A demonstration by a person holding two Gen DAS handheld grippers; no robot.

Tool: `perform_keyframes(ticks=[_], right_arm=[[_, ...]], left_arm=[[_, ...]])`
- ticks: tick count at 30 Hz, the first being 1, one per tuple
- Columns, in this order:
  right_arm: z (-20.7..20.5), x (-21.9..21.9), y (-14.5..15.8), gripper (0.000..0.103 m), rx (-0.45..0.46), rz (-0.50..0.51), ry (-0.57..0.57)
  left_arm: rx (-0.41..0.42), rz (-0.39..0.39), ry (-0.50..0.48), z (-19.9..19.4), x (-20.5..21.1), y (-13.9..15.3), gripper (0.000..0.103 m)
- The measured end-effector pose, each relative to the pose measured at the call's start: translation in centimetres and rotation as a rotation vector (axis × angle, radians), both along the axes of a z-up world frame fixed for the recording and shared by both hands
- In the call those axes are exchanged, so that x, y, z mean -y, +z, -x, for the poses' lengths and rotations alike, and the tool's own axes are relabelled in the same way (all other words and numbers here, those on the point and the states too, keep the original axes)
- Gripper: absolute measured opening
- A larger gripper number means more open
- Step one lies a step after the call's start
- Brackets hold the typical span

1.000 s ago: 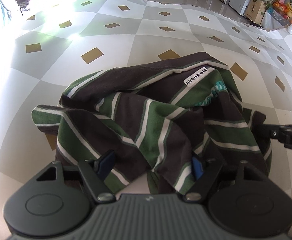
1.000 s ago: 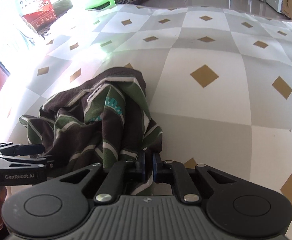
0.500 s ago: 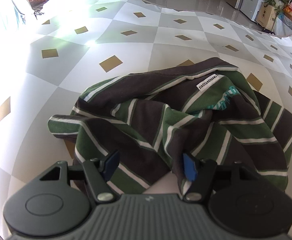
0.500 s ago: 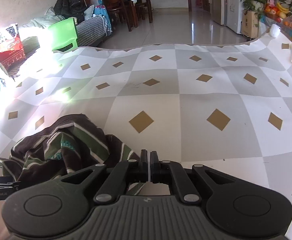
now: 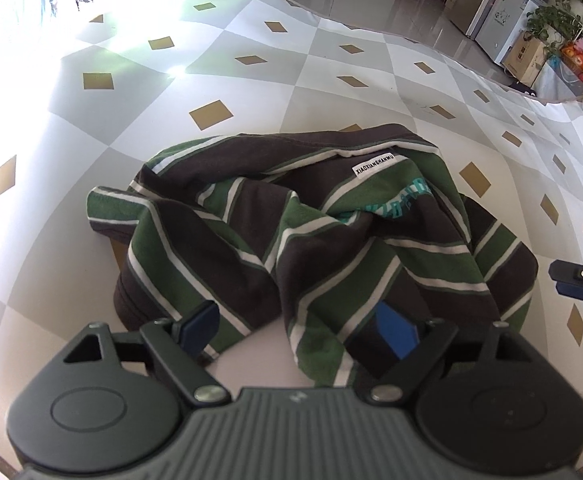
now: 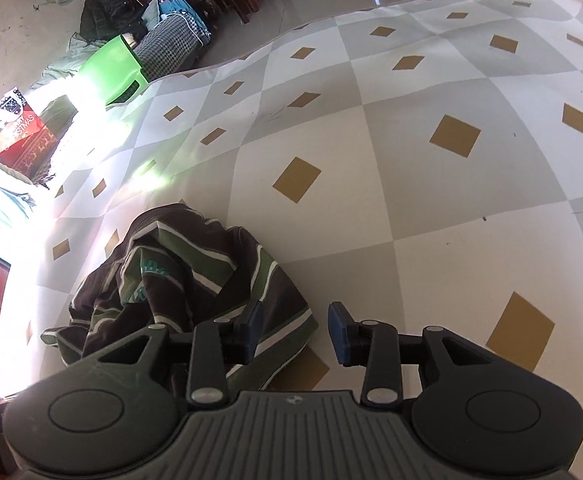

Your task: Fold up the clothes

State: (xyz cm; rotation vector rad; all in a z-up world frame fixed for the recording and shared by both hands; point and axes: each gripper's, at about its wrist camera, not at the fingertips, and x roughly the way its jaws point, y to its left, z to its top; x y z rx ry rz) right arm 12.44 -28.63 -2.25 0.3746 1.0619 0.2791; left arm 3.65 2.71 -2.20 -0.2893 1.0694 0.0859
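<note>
Jaws of the left gripper (image 5: 297, 334) stand wide apart and have just been opening; in the left wrist view its blue pads straddle the near hem of the striped shirt (image 5: 315, 236), with a hanging fold of green-and-brown cloth lying between them and draped partly over the right-hand pad, yet neither pad presses on it. That stance looks like a release, or a reach for a fresh hold, rather than a grip. The shirt lies crumpled in a heap on the bench, which is covered by a checked cloth (image 5: 251, 92) of grey and white squares with tan diamonds; its white neck label (image 5: 374, 165) faces up near the far edge, so the collar lies away from the camera. At the right edge of this view the tip of the right gripper (image 5: 581, 286) hovers just beside the heap, apart from it. In the right wrist view, the right gripper (image 6: 295, 330) has jaws part-way apart that have just been opening, with nothing between them: the left-hand pad overlaps the shirt's near corner (image 6: 283, 320) in the picture, the other hangs over bare cloth covering. I judge both hands are between holds, choosing edges to spread the garment flat before any fold.
</note>
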Motion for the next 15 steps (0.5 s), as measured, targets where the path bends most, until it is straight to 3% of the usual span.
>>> perform_keyframes(ticks=[8,13,15], right_arm=[[-0.5,-0.9,-0.9,0.042,-0.059,-0.039,-0.022],[-0.7,-2.2,-1.3,0.043,-0.07,-0.019,0.007],[-0.8,-2.5,-1.6,0.043,-0.078,-0.012,0.014]], left_arm=[[-0.081,0.208,0.072,1.0,0.0,-2.3,0.087],[-0.052,0.244,0.062,0.7,0.7,-2.2,0.079],[-0.043,0.247,0.055,0.5,0.9,-2.2,0.07]])
